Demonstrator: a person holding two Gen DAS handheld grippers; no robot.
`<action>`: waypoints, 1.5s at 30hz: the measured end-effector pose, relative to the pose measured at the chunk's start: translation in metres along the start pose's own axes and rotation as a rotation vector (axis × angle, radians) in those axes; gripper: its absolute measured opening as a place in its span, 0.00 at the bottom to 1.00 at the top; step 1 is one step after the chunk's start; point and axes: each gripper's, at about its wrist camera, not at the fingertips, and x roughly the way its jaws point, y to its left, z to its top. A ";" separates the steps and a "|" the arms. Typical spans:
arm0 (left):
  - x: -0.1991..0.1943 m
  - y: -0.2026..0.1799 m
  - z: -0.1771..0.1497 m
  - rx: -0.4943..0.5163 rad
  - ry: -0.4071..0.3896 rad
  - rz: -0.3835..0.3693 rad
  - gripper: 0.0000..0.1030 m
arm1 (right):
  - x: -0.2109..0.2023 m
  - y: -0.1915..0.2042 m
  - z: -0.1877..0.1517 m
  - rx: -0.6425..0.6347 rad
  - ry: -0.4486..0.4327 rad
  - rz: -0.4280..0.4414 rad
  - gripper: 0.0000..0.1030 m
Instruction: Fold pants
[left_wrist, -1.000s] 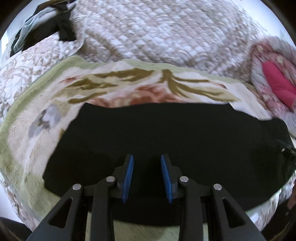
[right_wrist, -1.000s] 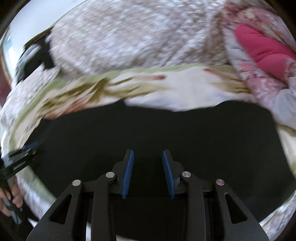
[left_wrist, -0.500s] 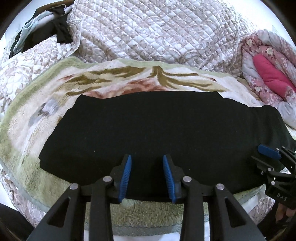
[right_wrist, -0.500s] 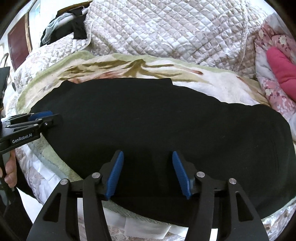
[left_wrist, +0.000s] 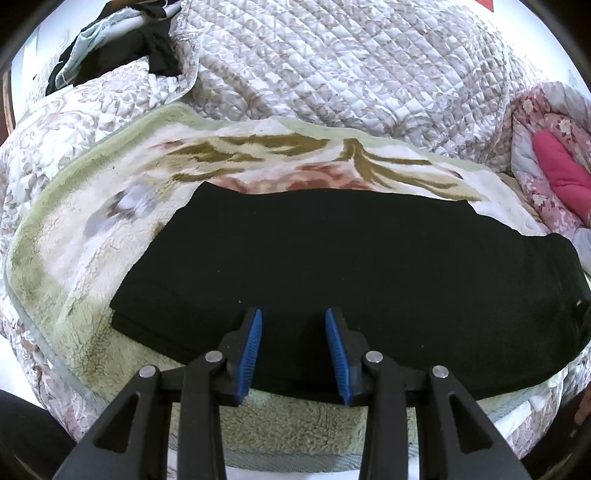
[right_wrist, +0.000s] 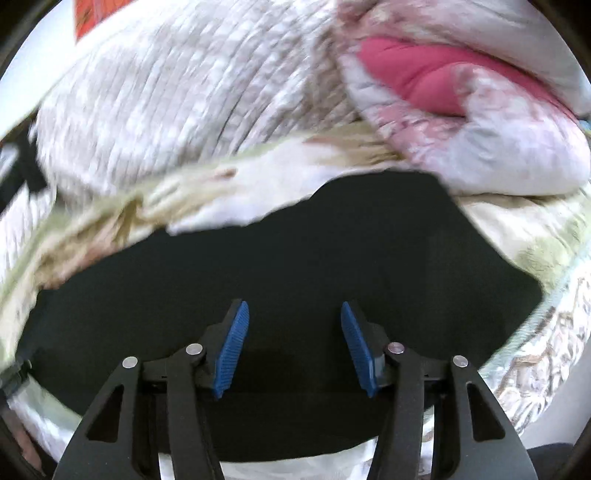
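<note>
Black pants (left_wrist: 332, 266) lie flat in a long folded band across a fleecy floral blanket (left_wrist: 92, 258) on a bed. My left gripper (left_wrist: 293, 321) is open and empty, its blue pads over the pants' near edge toward the left end. The pants also fill the right wrist view (right_wrist: 295, 266), which is motion-blurred. My right gripper (right_wrist: 294, 314) is open wide and empty, above the pants near their right end. Neither gripper shows in the other's view.
A quilted bedspread (left_wrist: 332, 66) is bunched behind the blanket. A pink floral quilt (left_wrist: 554, 173) sits at the right, also in the right wrist view (right_wrist: 461, 96). Dark clothes (left_wrist: 110, 48) are piled at the far left. The bed's front edge (left_wrist: 295, 458) is just below my grippers.
My right gripper has swung right toward the pants' right end and opened wider. My left gripper has shifted a little left and closer; the right gripper has left its view.
</note>
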 end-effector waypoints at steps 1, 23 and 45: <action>-0.001 0.000 0.000 -0.009 0.000 -0.001 0.37 | -0.006 -0.002 0.002 0.003 -0.039 -0.046 0.51; -0.008 -0.019 -0.005 0.036 0.012 -0.053 0.37 | 0.001 0.096 -0.032 -0.396 0.044 0.282 0.51; -0.024 0.000 -0.021 -0.043 0.008 -0.035 0.40 | -0.002 0.111 -0.048 -0.484 0.092 0.352 0.52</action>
